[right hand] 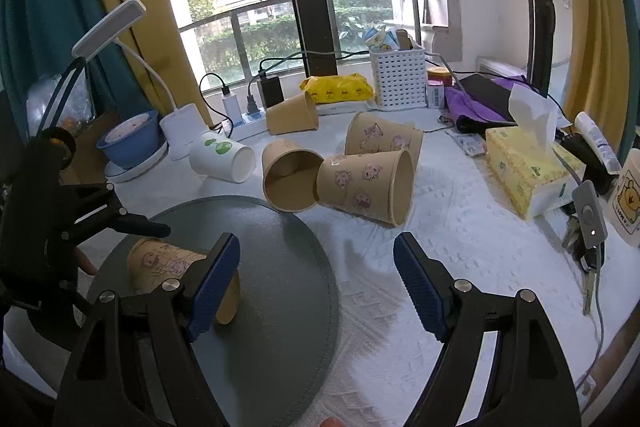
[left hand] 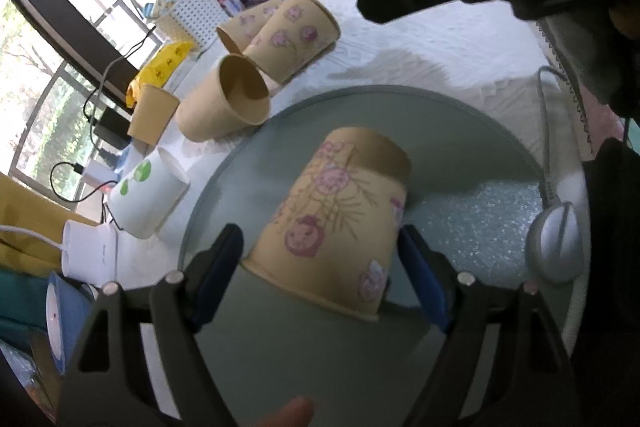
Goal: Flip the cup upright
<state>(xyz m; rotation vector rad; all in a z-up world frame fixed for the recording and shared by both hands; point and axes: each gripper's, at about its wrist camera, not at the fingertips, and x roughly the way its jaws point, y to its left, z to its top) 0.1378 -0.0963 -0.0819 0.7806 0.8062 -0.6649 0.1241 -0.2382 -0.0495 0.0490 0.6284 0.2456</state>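
A tan paper cup with pink pig prints (left hand: 336, 219) sits on the round grey mat (left hand: 472, 139), tilted with its base away and its rim toward the left gripper. My left gripper (left hand: 320, 279) is open, its blue pads on either side of the cup near the rim, small gaps showing. In the right wrist view the same cup (right hand: 168, 263) lies on the mat (right hand: 280, 267), partly hidden by my finger. My right gripper (right hand: 316, 283) is open and empty above the mat's right edge. The left gripper (right hand: 52, 227) shows at far left.
Several other paper cups lie on their sides on the white cloth: a plain one (right hand: 290, 179), pig-print ones (right hand: 368, 187), a white one (right hand: 222, 157). A tissue box (right hand: 528, 167), white basket (right hand: 398, 79), desk lamp (right hand: 182, 127), blue bowl (right hand: 130, 139) and keys (right hand: 588, 227) stand around.
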